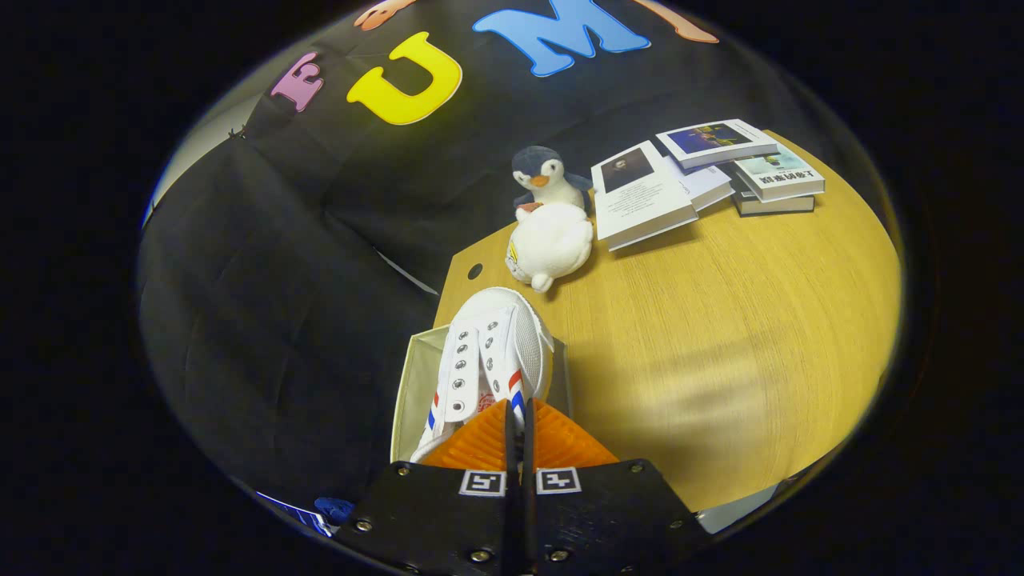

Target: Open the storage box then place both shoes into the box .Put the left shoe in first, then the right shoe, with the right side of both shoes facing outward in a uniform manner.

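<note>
A white sneaker (490,352) with red and blue side stripes and no laces hangs just ahead of my fingers, toe pointing away. My gripper (518,420) is shut on the sneaker, the two fingers pressed together on a thin edge at its collar. Beneath the shoe sits the open storage box (406,384), a pale fabric bin at the near left corner of the wooden table (720,336). The shoe's heel end sits inside the box's opening and its toe reaches past the far rim. The inside of the box is mostly hidden by the shoe and my fingers.
A white plush toy (550,244) and a penguin plush (544,178) sit beyond the box. Several books (704,172) lie spread at the table's far side. The table's left edge drops away beside the box. A round hole (475,271) marks the table corner.
</note>
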{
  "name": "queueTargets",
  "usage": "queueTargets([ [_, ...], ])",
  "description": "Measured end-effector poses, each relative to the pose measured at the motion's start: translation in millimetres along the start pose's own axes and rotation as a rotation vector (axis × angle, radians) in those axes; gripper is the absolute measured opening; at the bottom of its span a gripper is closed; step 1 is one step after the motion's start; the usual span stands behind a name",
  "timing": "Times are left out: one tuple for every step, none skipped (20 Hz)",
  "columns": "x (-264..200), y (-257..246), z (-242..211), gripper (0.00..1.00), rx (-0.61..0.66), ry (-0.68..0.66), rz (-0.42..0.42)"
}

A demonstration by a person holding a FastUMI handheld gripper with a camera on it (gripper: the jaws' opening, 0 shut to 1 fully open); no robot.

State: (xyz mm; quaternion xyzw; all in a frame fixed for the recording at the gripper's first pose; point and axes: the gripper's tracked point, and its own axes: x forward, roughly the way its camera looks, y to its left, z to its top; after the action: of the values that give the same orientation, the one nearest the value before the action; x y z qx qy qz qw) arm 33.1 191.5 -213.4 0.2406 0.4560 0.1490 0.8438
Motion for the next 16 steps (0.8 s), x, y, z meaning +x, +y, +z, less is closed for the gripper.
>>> queueTargets([
  [6,7,-2,0.0,-0.006,0.003,0.006],
  [11,13,-4,0.0,-0.012,0.003,0.009],
  [16,19,-8,0.0,-0.018,0.008,0.01],
  [21,23,-11,0.0,-0.026,0.012,0.009],
  [26,27,-15,0.0,-0.033,0.013,0.005],
  [32,30,-18,0.0,-0.04,0.017,0.001],
  [37,32,-21,0.0,-0.042,0.014,-0.005],
  [41,34,-21,0.0,-0.046,0.003,-0.012],
  [46,35,-22,0.0,-0.054,-0.007,-0.023],
  [50,36,-22,0.0,-0.065,-0.017,-0.032],
  [53,37,-22,0.0,-0.075,-0.033,-0.043],
  [57,36,-21,0.0,-0.085,-0.051,-0.06],
  [61,34,-25,0.0,-0.097,-0.053,-0.075],
  [64,32,-28,0.0,-0.105,-0.058,-0.092],
  [65,31,-30,0.0,-0.114,-0.065,-0.103],
  [66,30,-32,0.0,-0.123,-0.071,-0.111],
])
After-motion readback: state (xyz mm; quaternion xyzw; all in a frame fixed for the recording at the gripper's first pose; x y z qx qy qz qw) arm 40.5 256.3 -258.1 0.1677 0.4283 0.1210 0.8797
